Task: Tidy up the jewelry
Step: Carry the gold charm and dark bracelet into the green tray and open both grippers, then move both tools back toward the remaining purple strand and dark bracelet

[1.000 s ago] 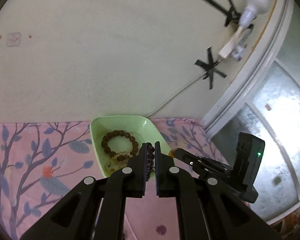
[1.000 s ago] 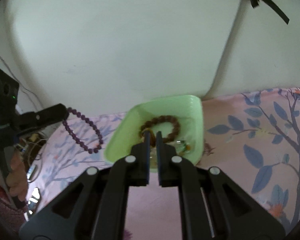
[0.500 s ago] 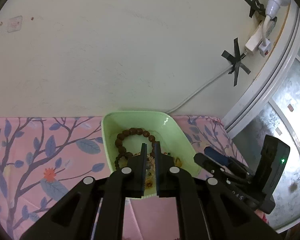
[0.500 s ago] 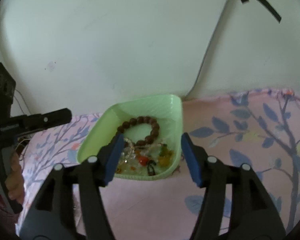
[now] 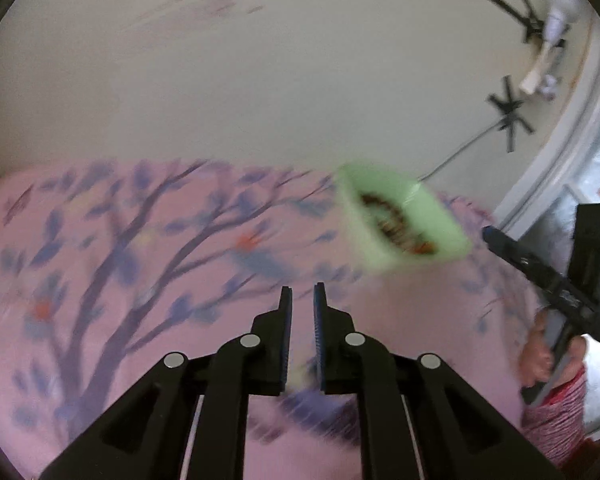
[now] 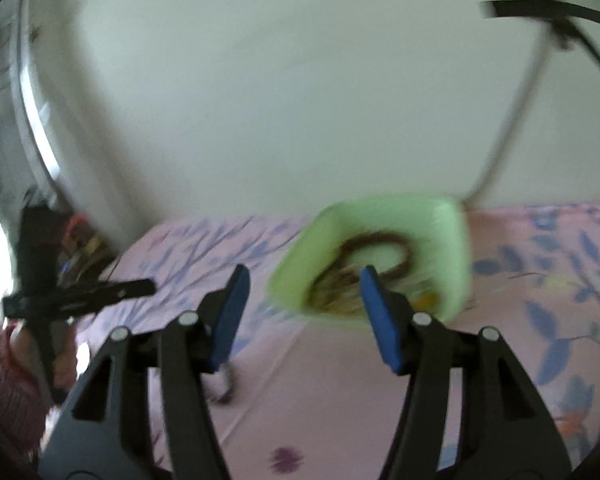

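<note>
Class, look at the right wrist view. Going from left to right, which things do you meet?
Left tool → right tool → green tray → wall cable

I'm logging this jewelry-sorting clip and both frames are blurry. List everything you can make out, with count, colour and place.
Green plastic dish: one, pale green, on the cloth near the wall.
Brown bead bracelet: one, dark brown, inside the dish.
Other jewelry pieces: count unclear, yellowish and orange, heaped at the dish's near end.
Pink floral tablecloth: one, pink with purple-blue branches, covering the surface.
Small pale object: one, blurred, on the cloth under the right tool.
Black tape crosses: two, on the wall.
White cable: one, running down the wall to behind the dish.
Left gripper: black, blue pads, jaws slightly apart, nothing between.
Right gripper: black, blue pads, jaws wide apart, empty.
</note>
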### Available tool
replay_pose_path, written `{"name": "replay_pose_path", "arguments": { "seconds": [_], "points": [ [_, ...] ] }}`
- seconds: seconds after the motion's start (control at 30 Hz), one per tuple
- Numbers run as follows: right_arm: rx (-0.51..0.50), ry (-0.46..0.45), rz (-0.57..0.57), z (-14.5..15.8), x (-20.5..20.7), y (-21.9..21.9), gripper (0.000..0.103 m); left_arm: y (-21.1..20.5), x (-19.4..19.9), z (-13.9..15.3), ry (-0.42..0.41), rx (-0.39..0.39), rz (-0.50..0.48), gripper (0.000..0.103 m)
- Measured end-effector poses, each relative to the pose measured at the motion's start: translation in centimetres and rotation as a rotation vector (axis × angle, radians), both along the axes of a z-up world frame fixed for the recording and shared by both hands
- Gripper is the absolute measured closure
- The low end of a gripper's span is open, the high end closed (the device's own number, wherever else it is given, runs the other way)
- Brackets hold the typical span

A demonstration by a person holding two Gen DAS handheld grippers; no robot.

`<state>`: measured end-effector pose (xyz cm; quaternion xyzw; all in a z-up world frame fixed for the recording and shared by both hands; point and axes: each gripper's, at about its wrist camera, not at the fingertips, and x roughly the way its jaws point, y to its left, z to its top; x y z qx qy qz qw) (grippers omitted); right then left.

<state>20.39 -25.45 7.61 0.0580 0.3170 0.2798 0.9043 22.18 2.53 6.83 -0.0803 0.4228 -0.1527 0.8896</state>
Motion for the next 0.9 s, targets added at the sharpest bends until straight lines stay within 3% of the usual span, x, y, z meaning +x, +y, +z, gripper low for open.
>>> {"name": "replay_pose_path", "arguments": {
  "seconds": [0.2, 0.3, 0.4, 0.5, 0.67, 0.8, 0.9],
  "points": [
    [-0.173, 0.108, 0.236, -4.1, -3.2, 8.5, 0.047, 4.3, -2.2, -2.8, 0.060, -0.034, 0.098, 0.094],
    [-0.213, 0.122, 0.314, -5.0, -5.9, 10.7, 0.047, 4.7, -2.9, -3.6, 0.078, -0.096, 0.094, 0.091],
    [-0.255, 0.138, 0.324, -6.1, -7.4, 11.4, 0.047, 3.7, -4.0, -4.0, 0.068, -0.102, 0.071, 0.085],
    [-0.224, 0.157, 0.280, -6.5, -7.4, 10.1, 0.047, 1.5, -5.2, -4.3, 0.068, -0.128, -0.008, 0.081],
    [-0.146, 0.175, 0.136, -6.2, -6.5, 6.1, 0.047, -3.5, -7.1, -4.3, -0.021, 0.006, -0.151, 0.061],
    [-0.079, 0.205, 0.026, -6.3, -5.4, 2.9, 0.047, -6.7, -6.7, -6.2, 0.005, 0.146, -0.243, 0.058],
    [-0.053, 0.218, 0.008, -6.2, -4.8, 2.4, 0.047, -7.2, -6.9, -6.7, -0.049, 0.196, -0.259, 0.060]
  ]
}}
